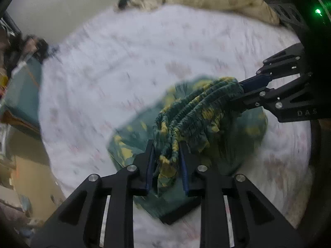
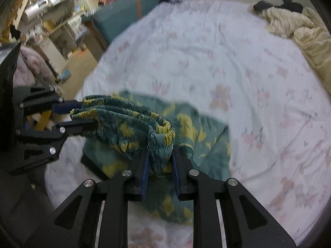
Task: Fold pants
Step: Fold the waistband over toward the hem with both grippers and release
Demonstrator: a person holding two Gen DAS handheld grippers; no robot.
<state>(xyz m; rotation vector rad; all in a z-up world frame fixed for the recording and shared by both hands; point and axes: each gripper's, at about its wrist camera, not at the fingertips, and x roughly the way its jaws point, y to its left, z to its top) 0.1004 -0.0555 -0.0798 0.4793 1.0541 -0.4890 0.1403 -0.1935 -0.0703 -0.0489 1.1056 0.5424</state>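
- Pants point(image 2: 186, 128): teal cotton pair printed with yellow leaves, elastic gathered waistband point(image 1: 192, 107). Location: on bed with white floral sheet point(image 2: 227, 62), lower cloth lying on the sheet, waistband lifted between the two grippers.
- Progress: legs look already doubled under the waistband, though blur leaves this uncertain; final fold and release judged outstanding.
- Left hand-held gripper point(image 1: 166, 161): jaws narrowly parted, blue pads clamped on one bunched end of the waistband.
- Right hand-held gripper point(image 2: 160, 161): jaws narrowly parted, pads gripping the other waistband end.
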